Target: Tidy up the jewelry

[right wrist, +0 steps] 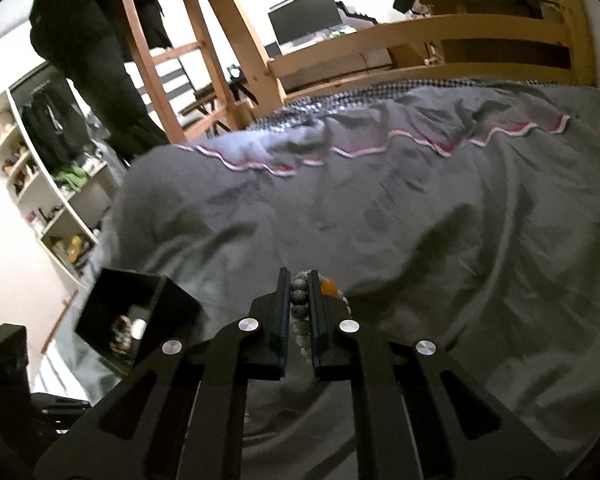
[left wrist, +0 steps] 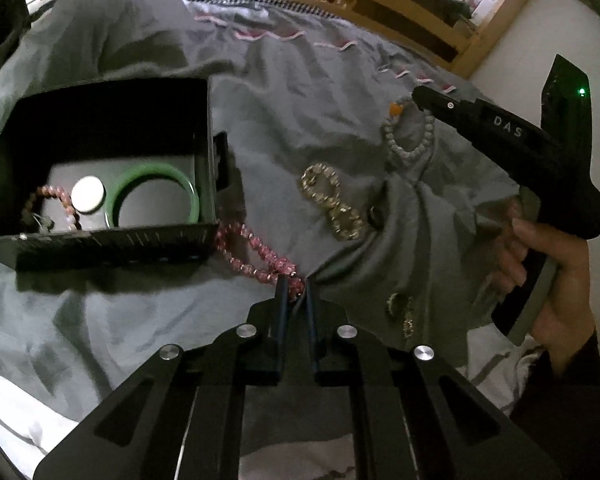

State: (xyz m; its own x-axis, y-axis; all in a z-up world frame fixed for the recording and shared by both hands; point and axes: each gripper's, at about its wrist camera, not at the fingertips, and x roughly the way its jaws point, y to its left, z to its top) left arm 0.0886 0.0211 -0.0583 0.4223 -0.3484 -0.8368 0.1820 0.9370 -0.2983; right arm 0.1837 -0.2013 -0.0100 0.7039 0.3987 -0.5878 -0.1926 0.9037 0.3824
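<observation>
Black box sits open on the grey bedspread, landmark for everything else. Inside the box: green bangle against its right wall, a white round disc just left of the bangle, and a pinkish bead bracelet at the left, partly hidden by the front wall. Pink bead bracelet lies outside, trailing from the box's front right corner across the bedspread toward the left gripper; that gripper's jaws are nearly closed with one end of the pink beads pinched between the tips, plus what looks like a fold of fabric. Gold bracelet twisted into a figure eight lies to the right of the box, apart from it. Grey bead bracelet with one orange bead is farther right of the box, hanging from the right gripper. In the right wrist view the right gripper's jaws are narrowed on the grey beads, the strand running between the fingers, orange bead just outside the right finger, lifted above the bedspread. The person's hand holds that gripper's handle at the far right. Small gold pieces lie below the gold bracelet, too blurred to identify. Box shows at lower left in the right wrist view, blurred. Wooden bed frame beyond the bedspread.
</observation>
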